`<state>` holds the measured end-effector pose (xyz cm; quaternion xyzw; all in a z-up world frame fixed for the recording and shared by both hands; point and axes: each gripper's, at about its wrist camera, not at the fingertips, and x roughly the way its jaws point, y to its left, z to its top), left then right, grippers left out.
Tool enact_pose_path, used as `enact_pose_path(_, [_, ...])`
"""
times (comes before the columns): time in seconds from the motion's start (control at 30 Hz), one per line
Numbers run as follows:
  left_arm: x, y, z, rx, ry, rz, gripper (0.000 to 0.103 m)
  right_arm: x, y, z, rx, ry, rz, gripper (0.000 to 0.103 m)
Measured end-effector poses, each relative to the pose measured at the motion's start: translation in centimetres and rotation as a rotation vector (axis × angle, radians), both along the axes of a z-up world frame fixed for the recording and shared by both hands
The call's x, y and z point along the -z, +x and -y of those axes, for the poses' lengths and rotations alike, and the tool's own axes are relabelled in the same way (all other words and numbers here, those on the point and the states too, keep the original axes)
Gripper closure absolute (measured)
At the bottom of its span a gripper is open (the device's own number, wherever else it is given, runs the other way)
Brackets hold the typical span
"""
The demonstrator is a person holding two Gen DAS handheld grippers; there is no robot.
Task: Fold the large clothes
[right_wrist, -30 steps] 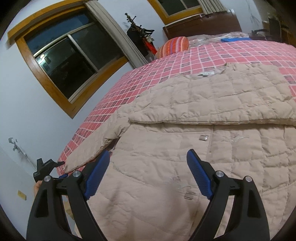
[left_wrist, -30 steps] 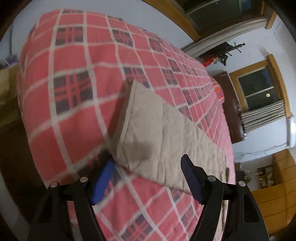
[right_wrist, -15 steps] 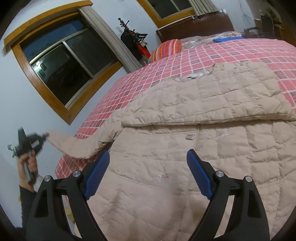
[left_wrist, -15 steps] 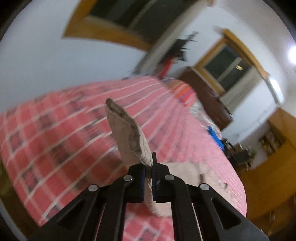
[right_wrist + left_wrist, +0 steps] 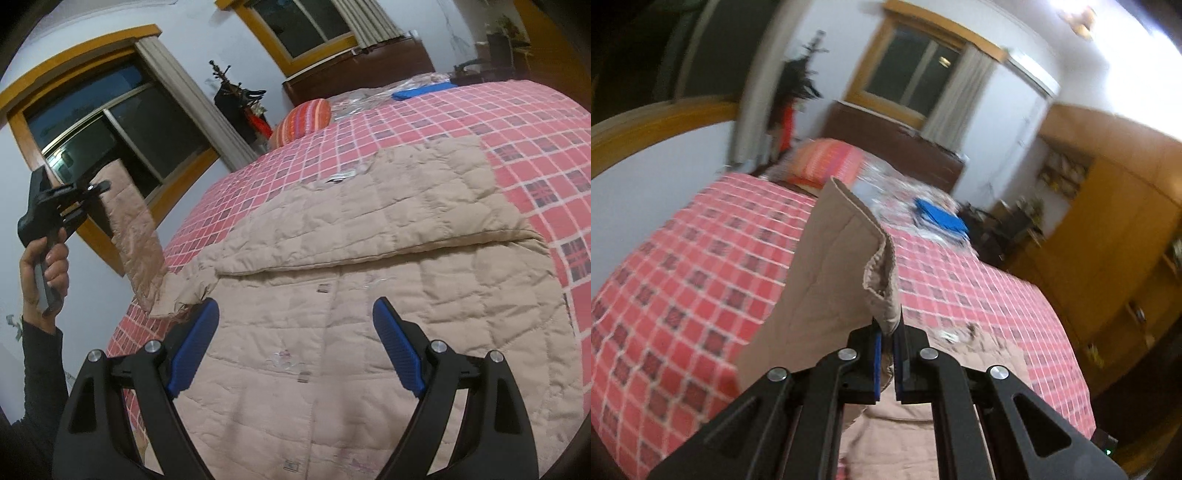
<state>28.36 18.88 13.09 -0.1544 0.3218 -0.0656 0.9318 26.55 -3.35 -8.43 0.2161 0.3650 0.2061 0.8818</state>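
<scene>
A beige quilted jacket (image 5: 369, 295) lies spread on the red checked bed, its far half folded over the front. My left gripper (image 5: 888, 339) is shut on the cuff of the jacket's sleeve (image 5: 834, 266) and holds it up in the air. In the right wrist view the same left gripper (image 5: 92, 192) shows at the left, held by a hand (image 5: 48, 258), with the sleeve (image 5: 136, 243) hanging from it down to the shoulder. My right gripper (image 5: 295, 332) stands open above the jacket's front, with nothing between its blue pads.
The bed (image 5: 535, 122) has a striped orange pillow (image 5: 303, 118) and a blue flat item (image 5: 421, 90) on plastic bags at its head. Wooden-framed windows (image 5: 110, 125) and a coat stand (image 5: 236, 96) line the left wall. Wooden cabinets (image 5: 1108, 221) stand to the right.
My left gripper closed on the sleeve cuff at the bed's corner and lifted it high, swinging toward the jacket's body. The right gripper stayed open, moving slightly over the jacket.
</scene>
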Motion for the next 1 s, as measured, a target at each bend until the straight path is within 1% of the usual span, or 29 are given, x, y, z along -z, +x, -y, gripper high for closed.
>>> enact_pose_path(0.07, [1.1,1.5,2.8,0.055,0.004,-0.027,0.099,0.2,0.0,0.6,0.017,0.006,-0.010,0.018])
enact_pose_path(0.17, [3.8,3.8,7.0,0.136,0.003,-0.079,0.099,0.6,0.3,1.5,0.043,0.020,-0.031,0.018])
enact_pose_path(0.23, [6.5,5.4,10.3,0.201,0.006,-0.130,0.099,0.9,0.4,1.9,0.056,0.024,-0.046,0.018])
enact_pose_path(0.37, [11.8,7.3,15.4,0.293,0.026,-0.227,0.099,1.2,0.7,2.7,0.086,0.012,-0.056,0.018])
enact_pose_path(0.47, [15.6,7.9,18.3,0.348,0.051,-0.296,0.099,1.5,1.1,3.6,0.114,0.019,-0.070,0.018])
enact_pose_path(0.53, [17.6,8.2,19.9,0.372,0.074,-0.333,0.098,1.9,1.7,4.4,0.127,0.038,-0.091,0.018])
enact_pose_path(0.6, [19.0,8.4,20.3,0.378,0.077,-0.362,0.093,2.2,2.4,4.9,0.131,0.052,-0.109,0.018])
enact_pose_path(0.63, [19.6,8.5,20.1,0.378,0.060,-0.373,0.091,2.2,2.8,5.1,0.132,0.055,-0.116,0.018])
enact_pose_path(0.67, [19.8,8.5,19.8,0.383,0.031,-0.388,0.086,2.1,3.2,5.3,0.131,0.058,-0.121,0.018])
enact_pose_path(0.7, [19.7,8.5,19.5,0.388,0.011,-0.393,0.078,2.0,3.8,5.5,0.126,0.068,-0.129,0.018])
enact_pose_path(0.73, [19.3,8.3,18.7,0.390,-0.020,-0.387,0.073,1.8,4.5,5.7,0.120,0.089,-0.138,0.018])
enact_pose_path(0.8, [17.6,7.6,17.2,0.377,-0.053,-0.344,0.047,1.4,5.9,5.9,0.104,0.130,-0.158,0.018])
enact_pose_path(0.87, [15.9,6.7,15.2,0.359,-0.075,-0.302,0.040,1.3,8.4,5.8,0.076,0.184,-0.194,0.018])
enact_pose_path(0.9, [15.2,6.4,14.3,0.351,-0.083,-0.291,0.039,1.3,9.5,5.7,0.063,0.206,-0.213,0.018])
enact_pose_path(0.97, [13.3,5.1,11.2,0.317,-0.108,-0.250,0.036,1.9,12.6,5.3,0.031,0.271,-0.281,0.018])
enact_pose_path(1.0, [12.6,4.3,9.5,0.287,-0.117,-0.230,0.035,2.5,14.2,4.9,0.006,0.298,-0.321,0.021])
